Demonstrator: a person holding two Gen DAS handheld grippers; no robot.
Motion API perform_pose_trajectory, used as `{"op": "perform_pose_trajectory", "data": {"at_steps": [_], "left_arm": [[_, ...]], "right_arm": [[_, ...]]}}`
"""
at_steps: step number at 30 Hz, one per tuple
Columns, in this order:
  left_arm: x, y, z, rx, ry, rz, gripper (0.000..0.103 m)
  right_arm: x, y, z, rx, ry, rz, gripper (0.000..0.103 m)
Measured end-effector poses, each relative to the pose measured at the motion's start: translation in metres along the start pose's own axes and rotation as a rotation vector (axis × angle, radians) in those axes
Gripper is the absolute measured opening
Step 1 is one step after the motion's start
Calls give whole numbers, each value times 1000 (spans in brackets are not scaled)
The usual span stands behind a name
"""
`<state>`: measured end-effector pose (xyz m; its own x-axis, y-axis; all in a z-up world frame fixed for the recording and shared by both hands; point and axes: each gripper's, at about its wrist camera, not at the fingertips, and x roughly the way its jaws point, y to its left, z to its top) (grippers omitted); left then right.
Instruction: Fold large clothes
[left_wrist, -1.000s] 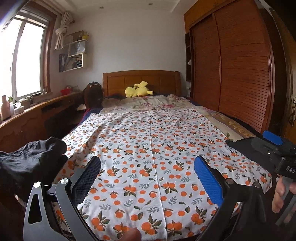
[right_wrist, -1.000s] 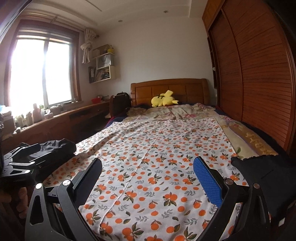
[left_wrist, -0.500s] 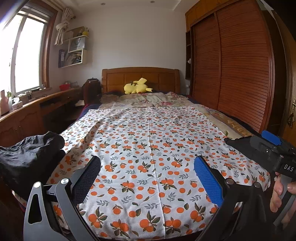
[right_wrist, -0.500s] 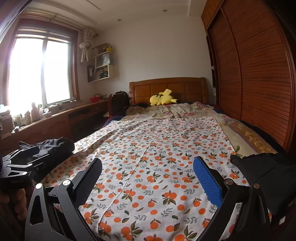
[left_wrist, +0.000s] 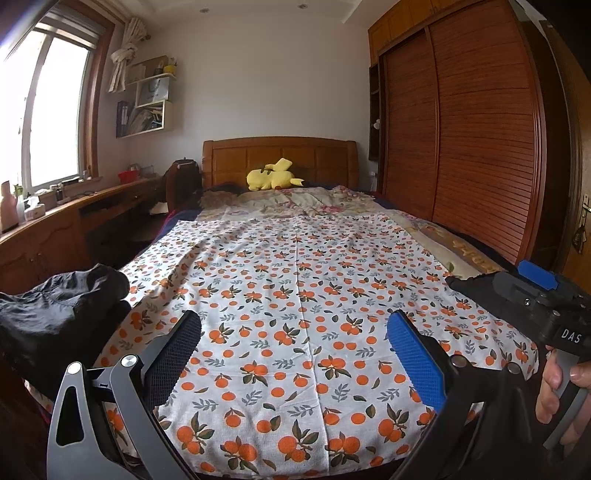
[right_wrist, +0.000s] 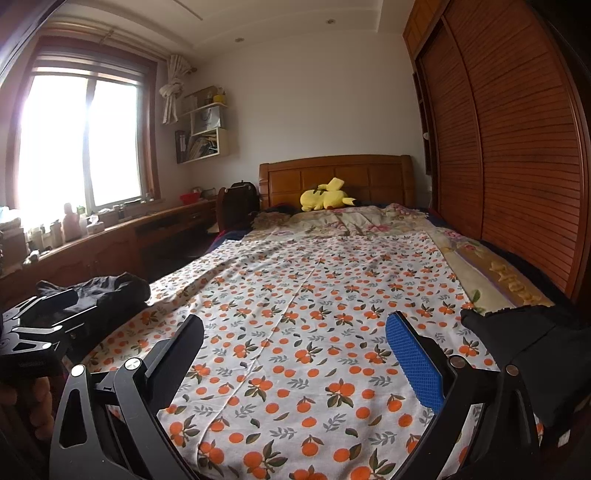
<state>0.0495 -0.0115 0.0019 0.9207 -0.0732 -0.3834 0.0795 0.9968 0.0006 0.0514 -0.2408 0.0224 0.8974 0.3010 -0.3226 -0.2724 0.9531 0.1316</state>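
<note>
A crumpled black garment (left_wrist: 55, 317) lies at the bed's near left corner; it also shows in the right wrist view (right_wrist: 99, 295). Another black garment (right_wrist: 532, 343) lies at the near right corner, also seen in the left wrist view (left_wrist: 469, 286). The bed is covered with a white sheet printed with oranges (left_wrist: 295, 295). My left gripper (left_wrist: 293, 332) is open and empty, held above the foot of the bed. My right gripper (right_wrist: 295, 336) is open and empty, beside it to the right. Neither touches any cloth.
A yellow plush toy (left_wrist: 273, 179) lies by the wooden headboard (left_wrist: 280, 155). A brown slatted wardrobe (left_wrist: 461, 147) runs along the right. A long wooden desk (right_wrist: 110, 240) with bottles stands under the window on the left. A dark backpack (right_wrist: 240, 203) stands by the bed's head.
Both grippers have pulled back and risen a little from the bed, so more of the sheet's near edge shows. Both stay open. The garments have not moved.
</note>
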Motion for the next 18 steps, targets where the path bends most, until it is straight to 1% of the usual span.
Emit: {"op": "perform_pose_trajectory", "data": {"at_steps": [18], "left_arm": [[-9,-5,2,6,-18,0,101]], "right_arm": [[-3,2,1,-2,-9,-3,95]]}}
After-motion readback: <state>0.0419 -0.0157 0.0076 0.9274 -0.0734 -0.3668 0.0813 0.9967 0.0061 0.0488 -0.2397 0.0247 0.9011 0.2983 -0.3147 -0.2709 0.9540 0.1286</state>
